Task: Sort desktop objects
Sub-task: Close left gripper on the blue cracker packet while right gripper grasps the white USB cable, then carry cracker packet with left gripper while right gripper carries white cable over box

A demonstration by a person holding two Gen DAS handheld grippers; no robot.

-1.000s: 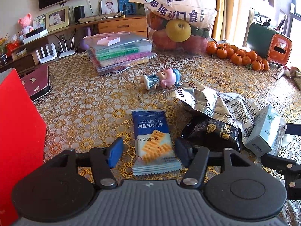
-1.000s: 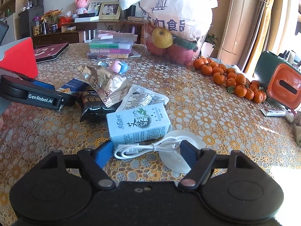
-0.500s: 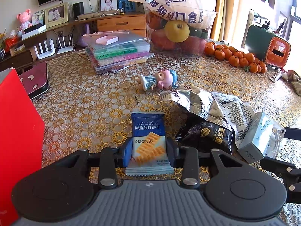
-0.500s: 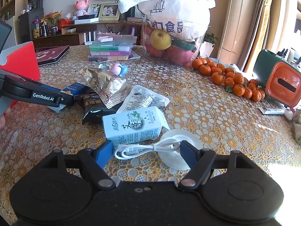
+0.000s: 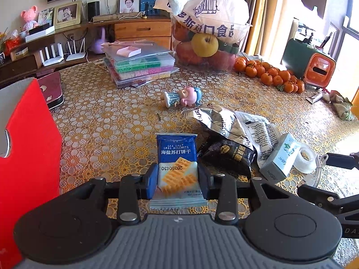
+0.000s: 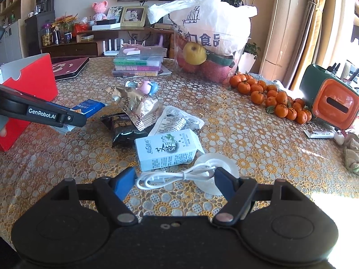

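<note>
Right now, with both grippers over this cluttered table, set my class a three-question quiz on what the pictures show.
1. True or false: the left gripper is shut on the blue soda biscuit packet.
2. What lies between the open right gripper fingers? A) white USB cable B) mandarins C) doll
3. Fill in: the white mugwort box lies against a roll of clear ____.

Key: 1 true; 2 A; 3 tape.
</note>
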